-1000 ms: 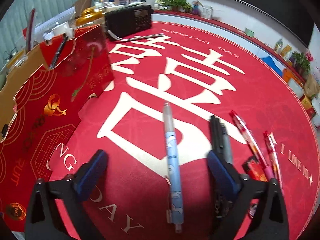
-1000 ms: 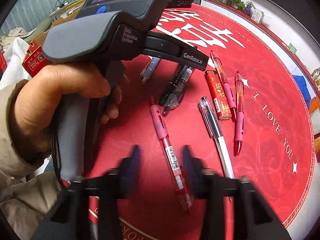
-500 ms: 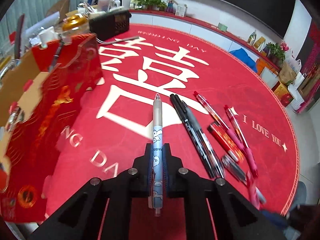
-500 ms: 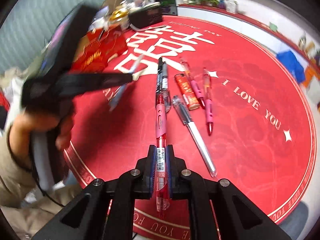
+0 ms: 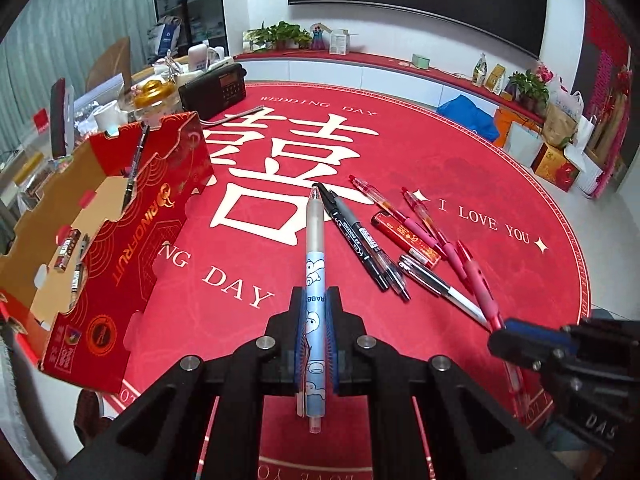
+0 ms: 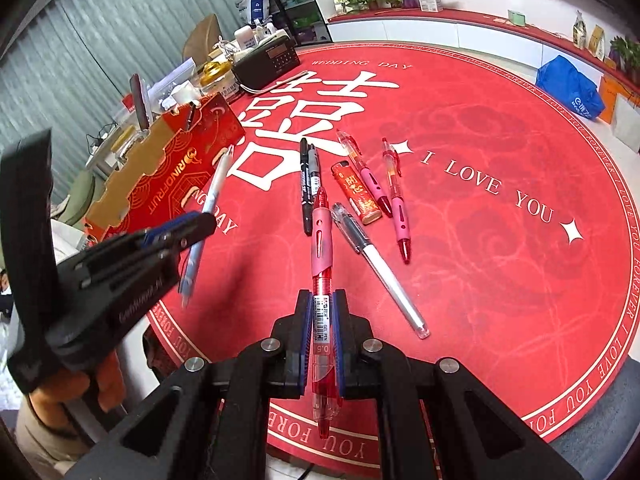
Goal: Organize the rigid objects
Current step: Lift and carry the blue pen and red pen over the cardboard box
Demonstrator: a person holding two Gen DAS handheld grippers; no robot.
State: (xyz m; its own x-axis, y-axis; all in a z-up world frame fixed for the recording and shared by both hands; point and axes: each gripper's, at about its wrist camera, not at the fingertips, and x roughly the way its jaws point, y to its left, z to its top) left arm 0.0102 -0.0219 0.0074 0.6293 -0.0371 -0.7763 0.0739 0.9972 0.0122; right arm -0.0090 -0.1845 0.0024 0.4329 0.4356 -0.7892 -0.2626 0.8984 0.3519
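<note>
My left gripper (image 5: 315, 308) is shut on a light blue pen (image 5: 315, 256) with cartoon prints, held above the red round mat (image 5: 460, 168). In the right wrist view that left gripper (image 6: 200, 226) and its blue pen (image 6: 210, 200) show at the left. My right gripper (image 6: 322, 312) is shut on a red gel pen (image 6: 321, 248) with a pink grip. The right gripper (image 5: 516, 342) enters the left wrist view at the lower right. On the mat lie black markers (image 5: 352, 236), a red lighter (image 5: 408, 240), pink pens (image 6: 394, 196) and a clear and white pen (image 6: 376, 268).
An open red and gold cardboard box (image 5: 132, 224) stands at the mat's left, with pens and small items inside. Behind it are a black radio (image 5: 212, 92), a glass jar (image 5: 154, 94) and clutter. A person's hand (image 6: 76, 388) holds the left gripper's handle.
The left gripper closed on the blue pen and lifted it off the mat. The right gripper, gripping the red gel pen, rose a little and rolled.
</note>
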